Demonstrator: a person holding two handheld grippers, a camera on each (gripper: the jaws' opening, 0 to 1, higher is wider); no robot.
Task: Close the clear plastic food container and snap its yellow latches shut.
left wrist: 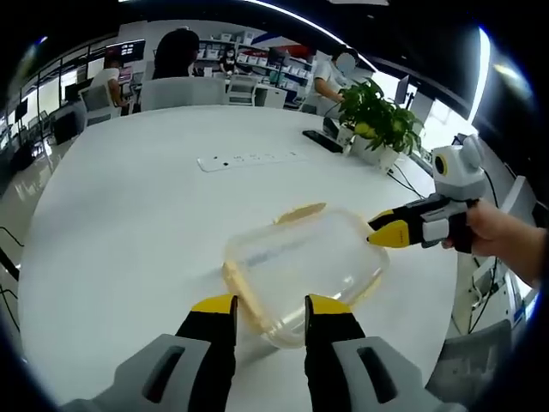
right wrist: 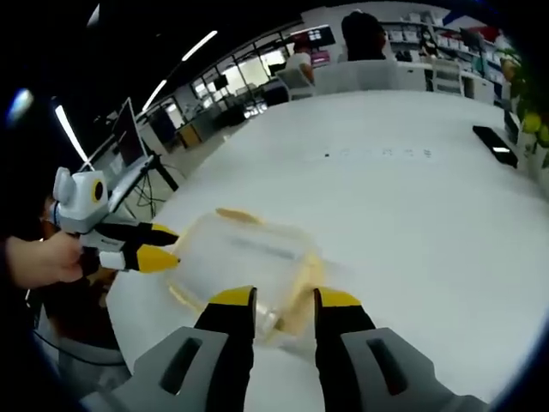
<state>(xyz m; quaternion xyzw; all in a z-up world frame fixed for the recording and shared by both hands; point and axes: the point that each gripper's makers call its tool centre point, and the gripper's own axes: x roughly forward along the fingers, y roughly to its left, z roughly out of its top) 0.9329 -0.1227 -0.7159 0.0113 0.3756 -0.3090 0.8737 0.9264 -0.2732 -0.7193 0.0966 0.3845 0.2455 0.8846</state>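
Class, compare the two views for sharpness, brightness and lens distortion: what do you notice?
Left gripper view: sharp, the container crisp on the brightly lit white table, whose edge curves with fisheye bending. Right gripper view: softer, the container smeared by blur, bright ceiling strip lights against a dark upper left.

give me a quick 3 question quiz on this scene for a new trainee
1. True or false: the container sits on a white table.
2. What colour are the latches on the container?
   A. blue
   B. yellow
   C. red
3. In the left gripper view, which gripper comes in from the right side, near the container's edge?

Key:
1. True.
2. B.
3. The right gripper, held in a hand. Its yellow tips look close together. The left gripper stands open at the container's near edge.
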